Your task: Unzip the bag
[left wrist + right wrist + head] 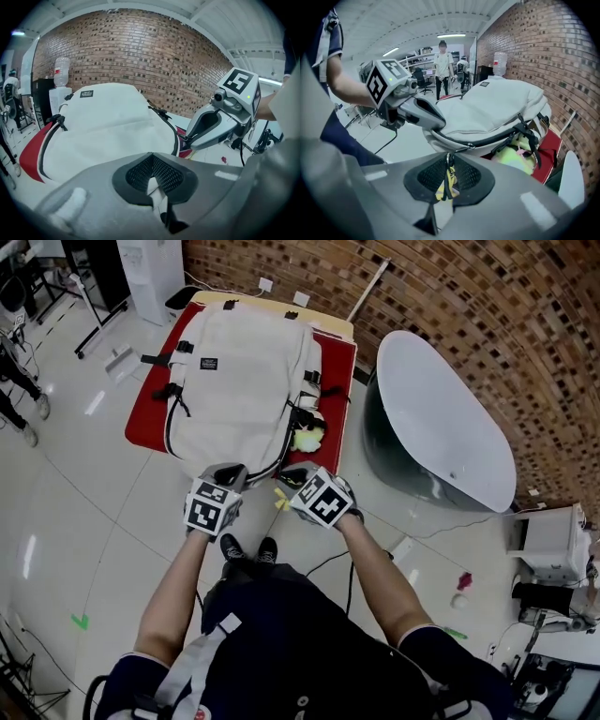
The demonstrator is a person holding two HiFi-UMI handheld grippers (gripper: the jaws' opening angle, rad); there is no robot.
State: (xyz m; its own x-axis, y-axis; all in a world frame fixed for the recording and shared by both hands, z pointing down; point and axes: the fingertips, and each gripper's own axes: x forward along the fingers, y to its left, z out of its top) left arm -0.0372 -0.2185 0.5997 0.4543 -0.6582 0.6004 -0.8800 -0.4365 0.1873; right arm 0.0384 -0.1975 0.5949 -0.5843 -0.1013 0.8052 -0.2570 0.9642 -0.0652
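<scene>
Right gripper view alone — bag's [487, 105] yellow zipper pull [447, 180] between jaws

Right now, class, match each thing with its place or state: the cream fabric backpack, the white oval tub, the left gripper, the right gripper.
1 cream fabric backpack
2 white oval tub
3 left gripper
4 right gripper

a shut on yellow zip pull
b lying on red mat
c on floor by brick wall
d pinching the backpack's fabric

Pairs: 1-b; 2-c; 3-d; 4-a.
</scene>
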